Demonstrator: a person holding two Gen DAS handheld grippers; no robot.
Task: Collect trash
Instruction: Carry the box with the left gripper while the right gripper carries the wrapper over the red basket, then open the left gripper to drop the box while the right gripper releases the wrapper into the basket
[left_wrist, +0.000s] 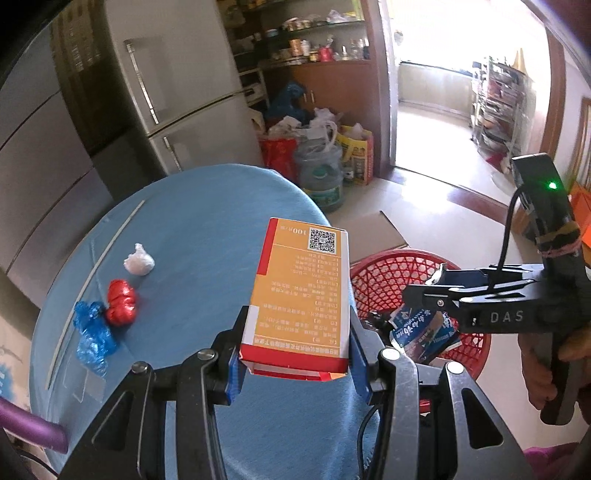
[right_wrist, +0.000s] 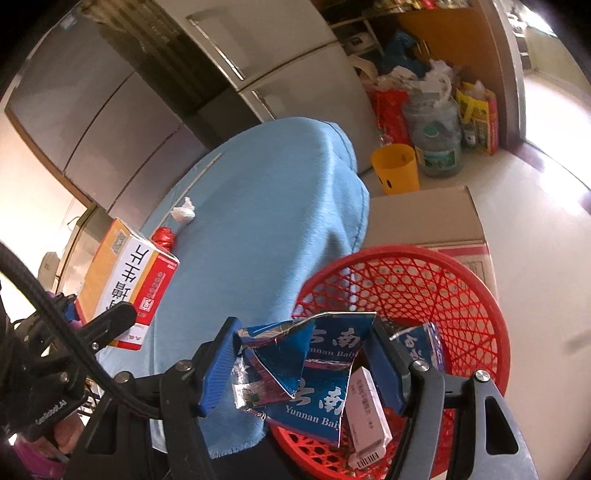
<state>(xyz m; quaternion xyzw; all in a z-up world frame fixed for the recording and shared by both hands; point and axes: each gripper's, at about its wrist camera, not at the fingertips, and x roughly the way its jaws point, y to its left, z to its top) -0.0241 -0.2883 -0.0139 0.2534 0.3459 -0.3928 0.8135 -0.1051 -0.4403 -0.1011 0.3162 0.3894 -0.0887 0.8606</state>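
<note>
The orange box (left_wrist: 301, 295) sits clamped between your left gripper (left_wrist: 295, 363) pads, its long axis running straight out from the fingers, still above the blue tablecloth (left_wrist: 192, 236) with the red basket (left_wrist: 391, 273) off to its right and lower. Your right gripper (right_wrist: 303, 363) is nearer: its jaws, about half open, pinch the crumpled blue carton (right_wrist: 314, 354) right over the basket's rim (right_wrist: 480, 280), where a small white box (right_wrist: 365, 413) already lies. Three wads remain on the cloth: white (left_wrist: 138, 259), red (left_wrist: 121, 302) and blue (left_wrist: 92, 332).
</note>
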